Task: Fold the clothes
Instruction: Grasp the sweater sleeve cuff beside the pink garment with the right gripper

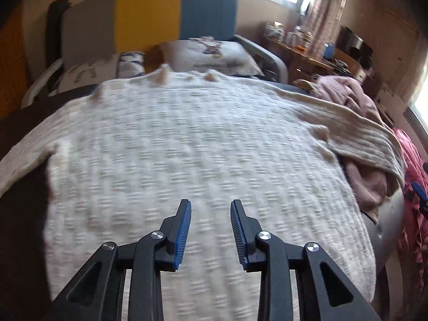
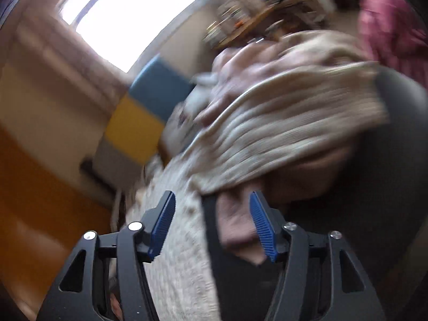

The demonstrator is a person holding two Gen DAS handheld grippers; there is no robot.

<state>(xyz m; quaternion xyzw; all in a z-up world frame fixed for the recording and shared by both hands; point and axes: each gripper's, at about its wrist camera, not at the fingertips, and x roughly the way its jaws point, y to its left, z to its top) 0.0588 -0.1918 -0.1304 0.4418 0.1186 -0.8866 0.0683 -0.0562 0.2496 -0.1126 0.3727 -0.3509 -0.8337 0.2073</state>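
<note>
A cream knitted sweater (image 1: 187,139) lies spread flat across the bed in the left wrist view. Its ribbed sleeve (image 1: 355,131) trails off to the right over a pink garment (image 1: 345,91). My left gripper (image 1: 211,202) hovers over the sweater's near part, open, with nothing between its blue pads. The right wrist view is tilted and blurred. There my right gripper (image 2: 212,195) stands open, wider than the left, and empty. Behind it are the sweater's edge (image 2: 182,240), the ribbed sleeve (image 2: 281,133) and a flap of pink cloth (image 2: 238,224).
Pillows (image 1: 211,53) lie at the bed's head below a grey, yellow and blue headboard (image 1: 149,16). A cluttered wooden desk (image 1: 307,50) stands at the far right under a window. A red patterned garment (image 1: 412,165) lies at the bed's right edge.
</note>
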